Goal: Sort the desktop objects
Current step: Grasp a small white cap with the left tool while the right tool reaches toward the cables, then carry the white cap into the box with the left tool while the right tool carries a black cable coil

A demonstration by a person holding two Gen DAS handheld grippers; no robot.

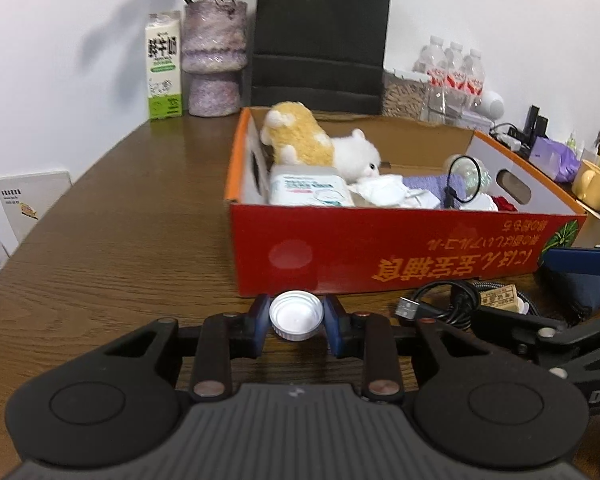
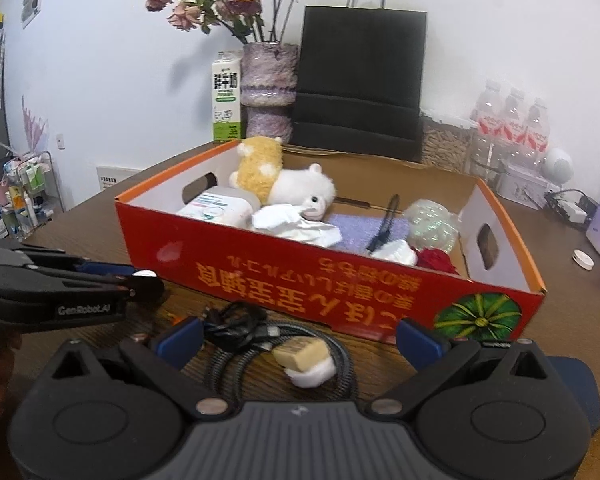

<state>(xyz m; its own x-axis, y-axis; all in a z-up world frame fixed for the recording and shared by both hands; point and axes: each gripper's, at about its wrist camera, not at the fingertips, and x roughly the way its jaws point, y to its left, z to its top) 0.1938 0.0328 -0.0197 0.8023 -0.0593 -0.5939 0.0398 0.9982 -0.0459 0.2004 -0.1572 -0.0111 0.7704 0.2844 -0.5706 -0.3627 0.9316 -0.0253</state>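
Note:
My left gripper (image 1: 297,318) is shut on a white bottle cap (image 1: 296,316), held open side up just above the brown table in front of the red cardboard box (image 1: 380,248). In the right wrist view the left gripper (image 2: 142,280) pokes in from the left with the cap (image 2: 146,273) at its tip. The box (image 2: 300,280) holds a plush toy (image 2: 284,184), a wipes pack (image 2: 216,208), tissues and a purple cloth. My right gripper (image 2: 299,339) stands wide open over a black USB cable (image 2: 236,324), a braided cable (image 2: 340,360) and a tan block (image 2: 300,354).
A second white cap (image 2: 583,259) lies on the table right of the box. Behind the box stand a milk carton (image 1: 163,66), a vase (image 1: 214,60), a black paper bag (image 1: 320,36) and water bottles (image 1: 454,68). A yellow mug (image 1: 592,184) sits far right.

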